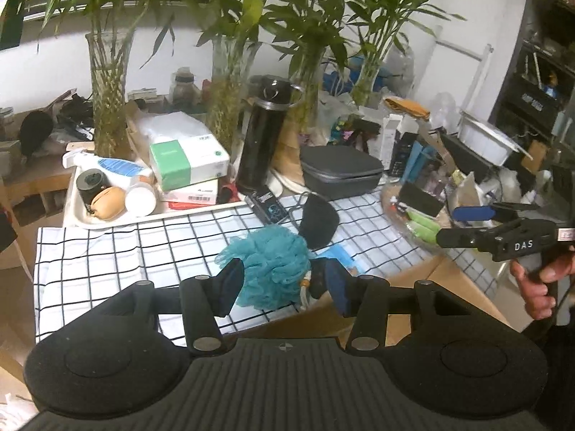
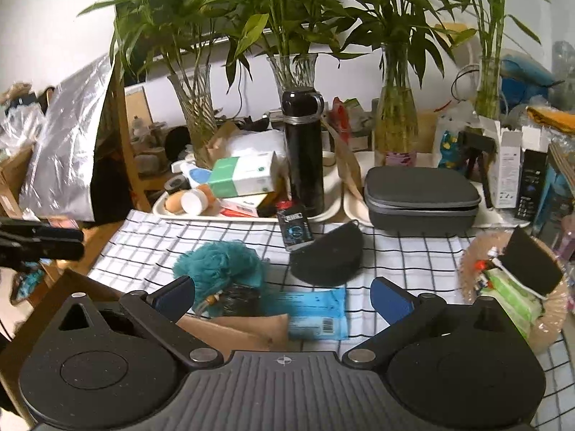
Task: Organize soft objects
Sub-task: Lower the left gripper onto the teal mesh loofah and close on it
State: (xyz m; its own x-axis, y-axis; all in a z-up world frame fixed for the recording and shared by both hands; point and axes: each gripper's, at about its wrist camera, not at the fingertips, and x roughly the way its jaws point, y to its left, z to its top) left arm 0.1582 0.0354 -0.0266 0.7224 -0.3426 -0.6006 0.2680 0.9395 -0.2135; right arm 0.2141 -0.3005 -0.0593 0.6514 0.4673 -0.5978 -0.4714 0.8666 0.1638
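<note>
A teal mesh bath pouf [image 1: 271,264] lies on the checked cloth [image 1: 118,248], with a black scrunchie-like bundle [image 2: 239,300] at its near side. My left gripper [image 1: 284,283] is open, its fingers on either side of the pouf, just above it. A black soft pouch [image 1: 318,221] lies behind the pouf, a blue packet [image 2: 312,310] beside it. My right gripper [image 2: 284,296] is open and empty above the blue packet; it shows at the right of the left wrist view [image 1: 467,226]. The pouf [image 2: 219,264] and pouch [image 2: 329,255] show in the right wrist view too.
A white tray [image 1: 107,221] of boxes and jars, a black flask [image 1: 264,136], a grey zip case [image 1: 341,170] and glass vases with bamboo [image 1: 107,93] stand behind the cloth. A round basket [image 2: 517,287] with packets and a black sponge sits at right. The wooden table edge [image 2: 233,330] is near.
</note>
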